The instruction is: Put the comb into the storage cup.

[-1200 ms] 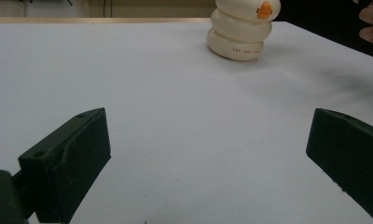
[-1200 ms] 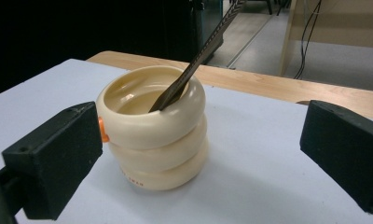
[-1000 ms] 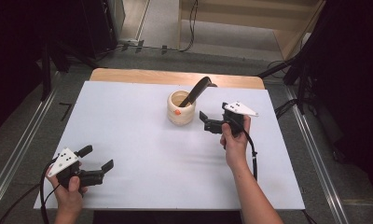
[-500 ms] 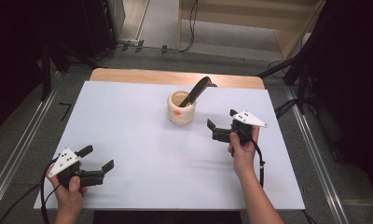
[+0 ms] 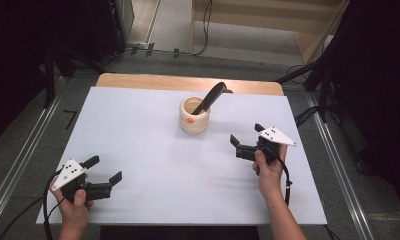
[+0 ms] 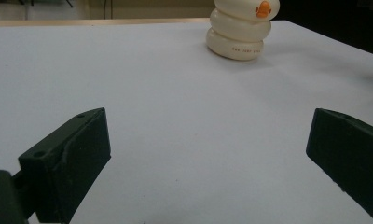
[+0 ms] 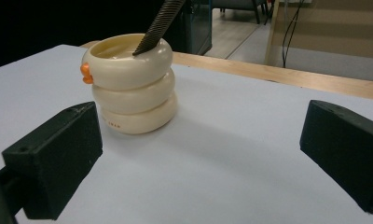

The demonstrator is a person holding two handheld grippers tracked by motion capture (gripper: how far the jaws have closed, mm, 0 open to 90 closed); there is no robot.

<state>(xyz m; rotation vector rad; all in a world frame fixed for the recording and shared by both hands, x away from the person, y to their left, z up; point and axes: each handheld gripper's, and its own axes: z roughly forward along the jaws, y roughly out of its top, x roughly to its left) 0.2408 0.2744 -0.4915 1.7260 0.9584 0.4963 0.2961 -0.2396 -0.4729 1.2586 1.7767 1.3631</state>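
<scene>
A cream ringed holder (image 5: 194,116) with a small orange knob stands upright near the table's far middle. A black comb-like tool (image 5: 211,96) leans out of it toward the right. My right gripper (image 5: 246,139) hovers to the holder's right, open and empty, jaws pointing left. In the right gripper view the holder (image 7: 130,88) sits ahead to the left, with the ridged tool (image 7: 158,24) rising from it. My left gripper (image 5: 104,169) rests near the front left edge, open with nothing between its jaws. The holder (image 6: 240,29) stands far ahead in the left gripper view.
The white tabletop (image 5: 138,135) has a wooden strip (image 5: 188,82) along its far edge. Dark stands and cables surround the table on the floor. A cable (image 5: 287,177) trails from the right gripper along the forearm.
My right gripper has drawn back from beside the holder, toward the near right. The left gripper has stayed in place.
</scene>
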